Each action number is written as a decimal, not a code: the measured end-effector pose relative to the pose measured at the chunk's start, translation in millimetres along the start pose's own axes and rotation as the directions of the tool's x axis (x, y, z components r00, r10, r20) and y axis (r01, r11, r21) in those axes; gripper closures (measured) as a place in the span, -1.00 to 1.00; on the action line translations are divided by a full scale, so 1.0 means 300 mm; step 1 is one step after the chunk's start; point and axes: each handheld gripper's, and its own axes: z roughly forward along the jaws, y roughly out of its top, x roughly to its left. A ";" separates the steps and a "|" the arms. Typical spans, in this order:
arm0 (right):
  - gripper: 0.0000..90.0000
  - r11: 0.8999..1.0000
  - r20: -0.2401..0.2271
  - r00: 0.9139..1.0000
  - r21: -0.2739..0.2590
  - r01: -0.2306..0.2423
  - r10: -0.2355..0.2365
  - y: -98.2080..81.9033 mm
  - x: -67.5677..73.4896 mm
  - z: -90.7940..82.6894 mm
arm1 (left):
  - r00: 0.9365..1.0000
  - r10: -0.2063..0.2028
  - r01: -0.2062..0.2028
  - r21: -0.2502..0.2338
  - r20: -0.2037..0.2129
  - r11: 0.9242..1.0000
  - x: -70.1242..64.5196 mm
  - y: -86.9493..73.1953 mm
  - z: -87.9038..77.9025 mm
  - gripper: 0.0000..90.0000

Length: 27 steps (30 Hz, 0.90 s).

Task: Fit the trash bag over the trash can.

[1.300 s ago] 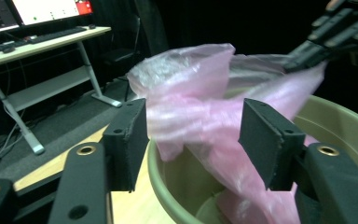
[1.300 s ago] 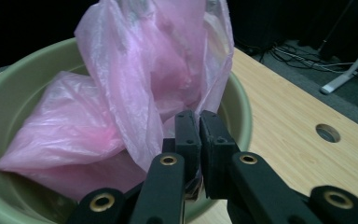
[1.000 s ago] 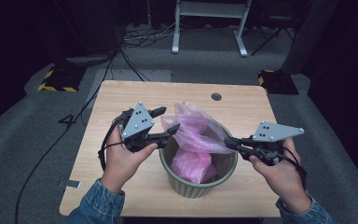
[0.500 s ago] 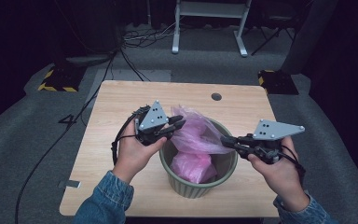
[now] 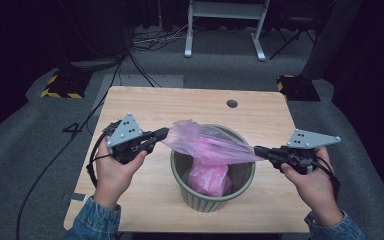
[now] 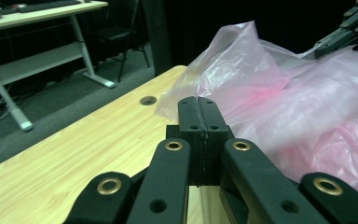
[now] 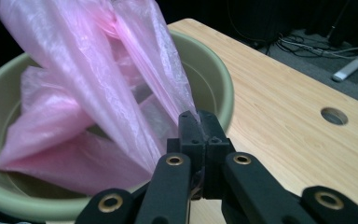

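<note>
A pink plastic bag [image 5: 207, 142] sits in a round green bin [image 5: 205, 202] on the wooden table [image 5: 190, 102], its top stretched flat across the bin. My left gripper [image 5: 162, 133] has just been closing and is now shut on the bag's left edge. My right gripper [image 5: 257, 150] is shut on the right edge. In the left gripper view the jaws [image 6: 198, 100] meet on the film of the bag [image 6: 279, 98]. In the right gripper view the jaws [image 7: 198, 116] pinch the bag [image 7: 98, 93] above the bin's rim [image 7: 216, 79].
A round cable hole [image 5: 232, 103] lies in the table's far side. Beyond the table stand a white desk frame [image 5: 225, 25], floor cables [image 5: 150, 42] and two yellow-and-black striped blocks [image 5: 60, 85]. Bare wood lies left and right of the bin.
The left gripper went from open to shut on the bag's left edge and drew it leftward. The right gripper pulled slightly right. The bag top is now stretched out between them.
</note>
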 end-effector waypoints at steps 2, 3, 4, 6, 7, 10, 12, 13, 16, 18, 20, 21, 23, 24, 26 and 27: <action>1.00 1.000 -0.015 1.000 -0.011 -0.020 0.020 -0.010 -0.004 -0.007 | 1.000 -0.015 0.015 -0.006 0.018 1.000 -0.009 -0.015 -0.019 1.00; 1.00 1.000 -0.015 1.000 -0.014 -0.021 0.021 -0.014 -0.001 -0.010 | 1.000 -0.013 0.013 -0.002 0.015 1.000 -0.017 -0.023 -0.026 1.00; 1.00 1.000 -0.014 1.000 -0.014 -0.017 0.017 -0.017 0.005 -0.010 | 1.000 -0.010 0.010 0.000 0.011 1.000 -0.024 -0.029 -0.031 1.00; 1.00 1.000 -0.008 1.000 -0.013 -0.008 0.008 -0.023 0.018 -0.012 | 1.000 -0.018 0.018 0.000 0.019 1.000 -0.041 -0.051 -0.048 1.00; 1.00 1.000 -0.013 1.000 -0.014 -0.005 0.005 -0.030 0.027 -0.014 | 1.000 -0.020 0.020 0.000 0.024 1.000 -0.046 -0.059 -0.053 1.00; 0.93 1.000 -0.023 1.000 -0.010 -0.016 0.016 -0.059 0.051 -0.024 | 0.999 -0.018 0.017 0.005 0.028 1.000 -0.067 -0.083 -0.065 1.00; 0.88 1.000 -0.027 0.999 -0.008 -0.018 0.018 -0.078 0.068 -0.032 | 0.999 -0.012 0.012 0.011 0.033 1.000 -0.090 -0.107 -0.073 1.00; 0.84 1.000 -0.023 1.000 -0.005 -0.014 0.014 -0.087 0.077 -0.035 | 0.999 -0.010 0.010 0.013 0.033 1.000 -0.097 -0.114 -0.074 1.00; 0.40 1.000 0.007 1.000 0.004 0.011 -0.011 -0.110 0.107 -0.054 | 0.999 -0.007 0.006 0.008 0.043 1.000 -0.120 -0.132 -0.074 1.00; 0.18 0.999 0.021 0.999 0.017 0.035 -0.035 -0.120 0.128 -0.068 | 0.999 -0.006 0.006 0.006 0.049 1.000 -0.132 -0.141 -0.071 1.00; 0.02 0.999 0.013 0.999 0.012 0.043 -0.044 -0.126 0.141 -0.079 | 0.999 -0.007 0.007 0.006 0.054 1.000 -0.136 -0.146 -0.065 1.00; -0.05 0.999 0.008 0.999 0.004 0.041 -0.041 -0.127 0.144 -0.084 | 0.998 -0.009 0.009 0.007 0.056 1.000 -0.136 -0.148 -0.061 1.00; -0.13 0.999 0.000 0.999 -0.021 0.034 -0.034 -0.121 0.146 -0.097 | 0.998 -0.010 0.009 0.008 0.058 1.000 -0.135 -0.151 -0.055 1.00; -0.13 0.998 -0.003 0.999 -0.033 0.044 -0.044 -0.116 0.147 -0.103 | 0.998 -0.009 0.009 0.005 0.057 1.000 -0.135 -0.152 -0.055 1.00; -0.16 0.997 -0.005 0.998 -0.053 0.058 -0.058 -0.103 0.156 -0.116 | 0.998 -0.015 0.015 0.001 0.053 1.000 -0.131 -0.154 -0.057 1.00; -0.17 0.996 -0.012 0.998 -0.065 0.066 -0.067 -0.094 0.161 -0.122 | 0.999 -0.020 0.020 -0.002 0.051 1.000 -0.126 -0.154 -0.060 1.00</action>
